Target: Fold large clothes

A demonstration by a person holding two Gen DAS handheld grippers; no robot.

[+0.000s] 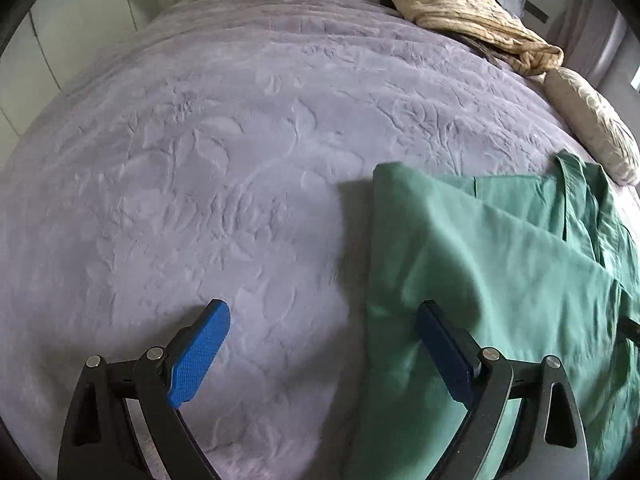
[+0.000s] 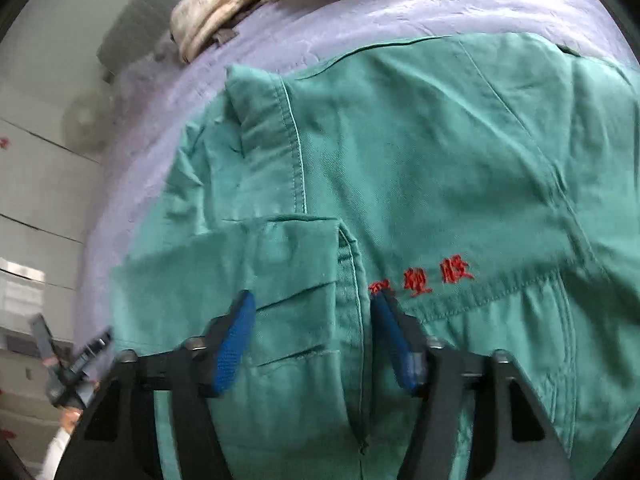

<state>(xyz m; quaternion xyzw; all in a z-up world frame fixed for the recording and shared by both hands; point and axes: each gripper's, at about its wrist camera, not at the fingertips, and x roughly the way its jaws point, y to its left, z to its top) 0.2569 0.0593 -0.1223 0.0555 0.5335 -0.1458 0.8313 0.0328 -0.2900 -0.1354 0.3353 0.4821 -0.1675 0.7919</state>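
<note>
- While you held both tools over the bed, the green jacket (image 1: 500, 260) lay spread on the purple blanket (image 1: 200, 180), toward the right side of the left camera's view.
- Your left gripper (image 1: 324, 354) had its jaws wide apart with nothing between them; its left blue pad (image 1: 200, 354) sat over bare blanket, and its right pad (image 1: 444, 354) over the jacket's folded left edge.
- Your right gripper (image 2: 314, 340) was also spread open, holding nothing, with its pads either side of a folded sleeve (image 2: 288, 320) that lay on top of the jacket (image 2: 420, 160).
- Whether the right pads touched the cloth, I could not tell.
- Red stitched characters (image 2: 436, 276) showed on the jacket just beyond the right gripper's right finger.
- A crumpled tan cloth (image 1: 460, 8) and a pale pillow (image 1: 592, 128) rested at the far end of the bed, well apart from the jacket in the left view.
</note>
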